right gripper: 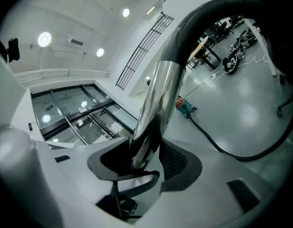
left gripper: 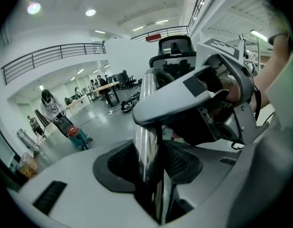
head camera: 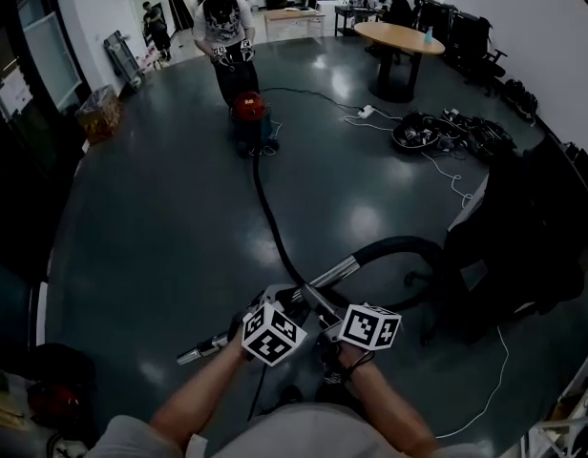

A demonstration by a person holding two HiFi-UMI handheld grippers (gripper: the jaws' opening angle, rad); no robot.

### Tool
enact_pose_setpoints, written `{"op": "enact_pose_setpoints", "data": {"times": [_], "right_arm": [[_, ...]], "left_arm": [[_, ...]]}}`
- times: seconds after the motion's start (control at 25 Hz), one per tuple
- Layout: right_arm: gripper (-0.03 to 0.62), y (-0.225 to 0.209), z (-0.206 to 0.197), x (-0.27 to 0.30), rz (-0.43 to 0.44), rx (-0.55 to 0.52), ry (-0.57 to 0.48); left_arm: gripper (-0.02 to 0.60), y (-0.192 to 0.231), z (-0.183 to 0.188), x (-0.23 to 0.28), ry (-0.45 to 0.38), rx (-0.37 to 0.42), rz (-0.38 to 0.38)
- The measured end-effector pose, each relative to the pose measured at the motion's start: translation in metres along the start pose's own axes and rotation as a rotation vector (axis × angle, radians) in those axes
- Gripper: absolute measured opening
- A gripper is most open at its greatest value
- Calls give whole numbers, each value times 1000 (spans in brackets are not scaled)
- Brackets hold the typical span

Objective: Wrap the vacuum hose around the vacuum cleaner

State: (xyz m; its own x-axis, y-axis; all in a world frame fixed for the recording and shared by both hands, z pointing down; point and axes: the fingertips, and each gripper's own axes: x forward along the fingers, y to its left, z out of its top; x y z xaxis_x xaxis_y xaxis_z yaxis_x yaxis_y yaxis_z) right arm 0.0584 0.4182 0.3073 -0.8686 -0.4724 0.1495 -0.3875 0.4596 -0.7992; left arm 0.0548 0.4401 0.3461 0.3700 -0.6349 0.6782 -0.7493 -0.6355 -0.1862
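Observation:
The red and teal vacuum cleaner (head camera: 247, 114) stands far off on the dark floor. Its black hose (head camera: 271, 219) runs toward me, loops to the right and joins a chrome wand (head camera: 338, 272) that I hold slanted in front of me. My left gripper (head camera: 278, 305) is shut on the wand (left gripper: 146, 141). My right gripper (head camera: 321, 296) sits higher on the wand (right gripper: 158, 103), toward the hose, and shows in the left gripper view (left gripper: 203, 99). Its jaws stand round the tube without clearly pressing it. The vacuum cleaner (right gripper: 185, 106) and hose (right gripper: 218, 146) also show in the right gripper view.
A person (head camera: 223, 27) with two grippers stands right behind the vacuum cleaner. A black office chair (head camera: 523, 232) is close on my right. A heap of cables (head camera: 437, 132), a round table (head camera: 401, 36) and a cardboard box (head camera: 99, 113) lie further off. A white cable (head camera: 499, 370) trails by my right side.

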Motion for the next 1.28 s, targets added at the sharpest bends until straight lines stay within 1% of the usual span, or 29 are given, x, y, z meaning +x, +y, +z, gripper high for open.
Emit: {"op": "enact_pose_setpoints", "data": {"times": [0.08, 0.12, 0.24, 0.32, 0.4, 0.52, 0.64, 0.8, 0.88, 1.04, 1.2, 1.28], "right_arm": [[201, -2, 8, 3, 20, -1, 12], [198, -3, 11, 4, 27, -7, 19], [196, -3, 17, 3, 40, -30, 45], [196, -4, 23, 5, 54, -38, 62], [196, -7, 33, 7, 73, -35, 75], [196, -11, 47, 7, 107, -26, 94], [196, -12, 53, 9, 130, -29, 113], [196, -9, 56, 16, 154, -64, 142], [196, -11, 58, 20, 161, -72, 154], [196, -17, 64, 23, 168, -58, 162], [196, -21, 65, 36, 157, -57, 165], [196, -21, 66, 44, 137, -60, 159]], "left_arm": [[166, 7, 5, 5, -2, 29, 37], [166, 9, 7, 7, -1, 26, 40], [166, 8, 9, 12, 8, -34, 2], [166, 12, 7, 12, 33, -56, -5], [166, 18, 3, 12, 64, -54, 12], [173, 25, 7, 15, 92, -46, 38], [175, 28, 10, 15, 112, -53, 49], [175, 32, -10, 9, 194, -66, 57], [175, 36, -21, 6, 217, -84, 68], [175, 39, -33, 3, 229, -111, 88], [173, 51, -47, 8, 241, -85, 108], [166, 57, -49, 10, 218, -72, 100]]}}
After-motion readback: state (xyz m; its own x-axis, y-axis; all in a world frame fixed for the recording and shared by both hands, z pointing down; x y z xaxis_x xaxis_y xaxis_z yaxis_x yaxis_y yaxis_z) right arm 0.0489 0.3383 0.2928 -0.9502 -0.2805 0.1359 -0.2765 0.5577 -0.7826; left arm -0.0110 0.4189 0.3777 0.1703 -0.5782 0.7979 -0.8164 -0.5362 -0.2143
